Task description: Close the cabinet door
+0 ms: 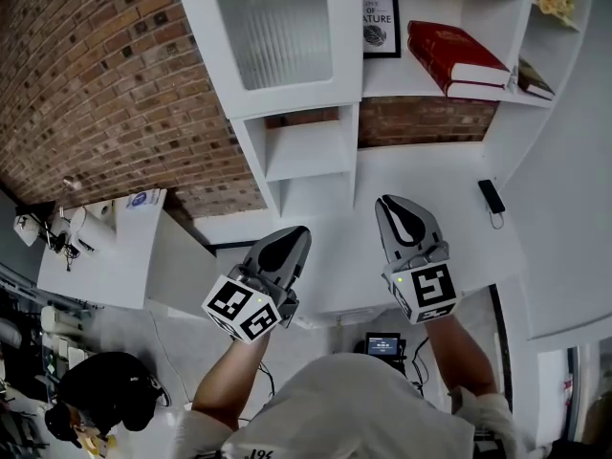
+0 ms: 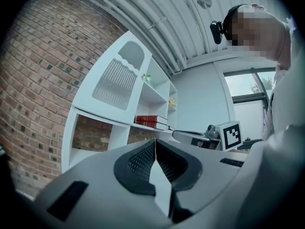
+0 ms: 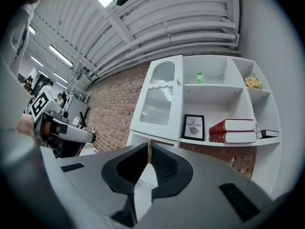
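The white cabinet door (image 1: 277, 36) with a ribbed glass pane covers the upper left compartment of the white shelf unit (image 1: 311, 151) on the brick wall. It also shows as the cabinet door (image 3: 159, 99) and the cabinet door (image 2: 116, 75); it looks shut or nearly shut. I cannot tell whether it sits flush. My left gripper (image 1: 298, 232) and right gripper (image 1: 387, 202) are held side by side below the shelves, well short of the door. Both are shut with nothing held. From their own cameras, the left gripper (image 2: 155, 142) and right gripper (image 3: 149, 146) point up toward the unit.
Two red books (image 1: 459, 57) and a framed picture (image 1: 381, 24) sit on the open shelf right of the door. A small black device (image 1: 491, 196) lies on the white counter (image 1: 430, 175). A white table (image 1: 105, 247) with clutter stands left; a person (image 1: 105, 390) is below it.
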`<state>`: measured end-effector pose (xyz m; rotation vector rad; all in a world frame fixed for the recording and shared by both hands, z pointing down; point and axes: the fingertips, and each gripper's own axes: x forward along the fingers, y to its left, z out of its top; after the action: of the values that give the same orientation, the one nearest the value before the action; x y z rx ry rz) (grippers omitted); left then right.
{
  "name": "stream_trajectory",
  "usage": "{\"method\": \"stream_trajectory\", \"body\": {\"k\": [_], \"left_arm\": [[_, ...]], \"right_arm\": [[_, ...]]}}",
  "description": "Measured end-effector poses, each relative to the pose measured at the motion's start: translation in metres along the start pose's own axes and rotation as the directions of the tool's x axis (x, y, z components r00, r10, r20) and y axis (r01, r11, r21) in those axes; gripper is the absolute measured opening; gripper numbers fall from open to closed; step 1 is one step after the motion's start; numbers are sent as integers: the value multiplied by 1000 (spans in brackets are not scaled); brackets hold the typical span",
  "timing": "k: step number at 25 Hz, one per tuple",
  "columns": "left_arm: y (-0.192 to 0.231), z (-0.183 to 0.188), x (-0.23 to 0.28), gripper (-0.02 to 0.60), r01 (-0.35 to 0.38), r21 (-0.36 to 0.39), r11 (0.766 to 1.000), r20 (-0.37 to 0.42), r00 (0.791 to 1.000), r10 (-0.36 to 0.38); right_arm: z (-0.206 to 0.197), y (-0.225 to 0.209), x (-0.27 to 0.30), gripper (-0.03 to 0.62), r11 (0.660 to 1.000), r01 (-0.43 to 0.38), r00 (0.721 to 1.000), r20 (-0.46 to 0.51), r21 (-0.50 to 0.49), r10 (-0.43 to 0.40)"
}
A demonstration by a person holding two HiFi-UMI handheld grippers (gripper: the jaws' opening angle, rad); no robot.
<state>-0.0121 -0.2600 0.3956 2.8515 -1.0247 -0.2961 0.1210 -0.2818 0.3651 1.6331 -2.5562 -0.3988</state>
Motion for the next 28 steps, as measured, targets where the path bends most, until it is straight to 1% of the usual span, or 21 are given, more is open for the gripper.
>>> {"method": "stream_trajectory", "body": {"k": [6,13,28], "left_arm": [[-2,-14,-9,15,-13,-33,999,-15,1000,13],[0,-32,-19,15,-50,-78,996,-38,998,47],[-2,-56,-39,15,-84,-124,989,-76,994,75]], "right_arm": [[-20,2,-7,44,999,10,999,-39,36,-8],[-39,0,-15,41,997,24,997,-76,73,-19],[-70,22,-26,35,991,-16,988,-147,134,36]]}}
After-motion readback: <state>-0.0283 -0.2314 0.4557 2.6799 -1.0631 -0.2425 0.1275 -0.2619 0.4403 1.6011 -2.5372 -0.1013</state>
